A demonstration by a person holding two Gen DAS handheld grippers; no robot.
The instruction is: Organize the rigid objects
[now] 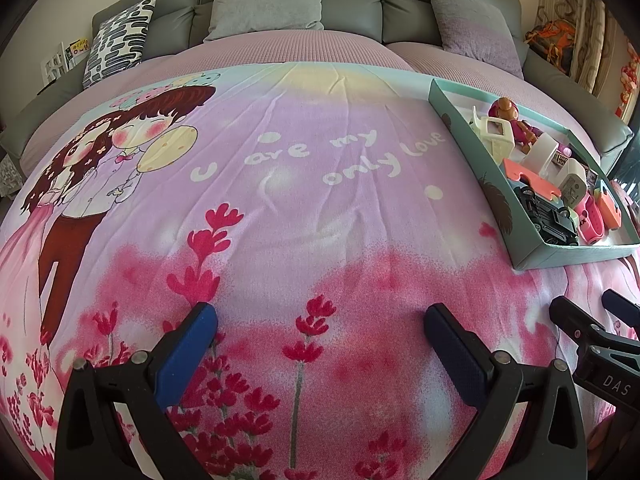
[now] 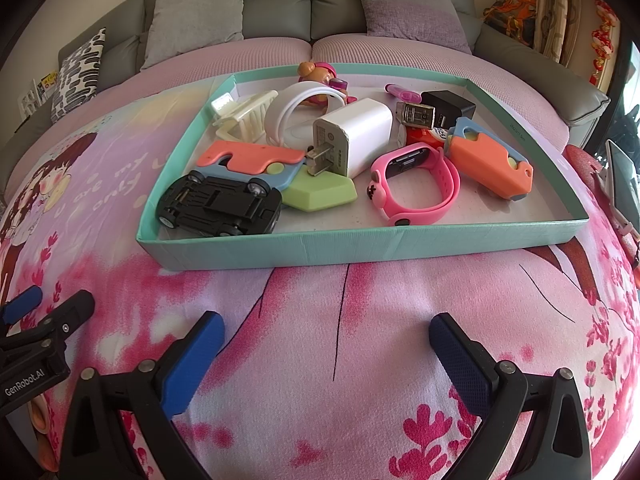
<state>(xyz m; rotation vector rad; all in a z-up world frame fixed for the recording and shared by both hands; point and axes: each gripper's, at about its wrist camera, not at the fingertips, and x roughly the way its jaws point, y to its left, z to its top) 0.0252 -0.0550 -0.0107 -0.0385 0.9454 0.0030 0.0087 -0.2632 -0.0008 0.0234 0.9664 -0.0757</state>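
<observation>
A shallow teal tray (image 2: 360, 246) sits on the printed bedspread and holds several rigid items. Among them are an upside-down black toy car (image 2: 220, 204), a pink watch (image 2: 416, 184), a white charger (image 2: 352, 136), an orange and blue gadget (image 2: 492, 160), a green piece (image 2: 324, 194) and a white hair clip (image 2: 244, 120). My right gripper (image 2: 326, 332) is open and empty, just short of the tray's near wall. My left gripper (image 1: 320, 320) is open and empty over bare bedspread, with the tray (image 1: 472, 152) off to its right.
A grey sofa back with cushions (image 1: 268, 0) rises behind the bedspread (image 1: 280, 200). Each gripper shows in the other's view: the right gripper (image 1: 588, 308) and the left gripper (image 2: 56, 300). A phone on a stand (image 2: 622, 184) is right of the tray.
</observation>
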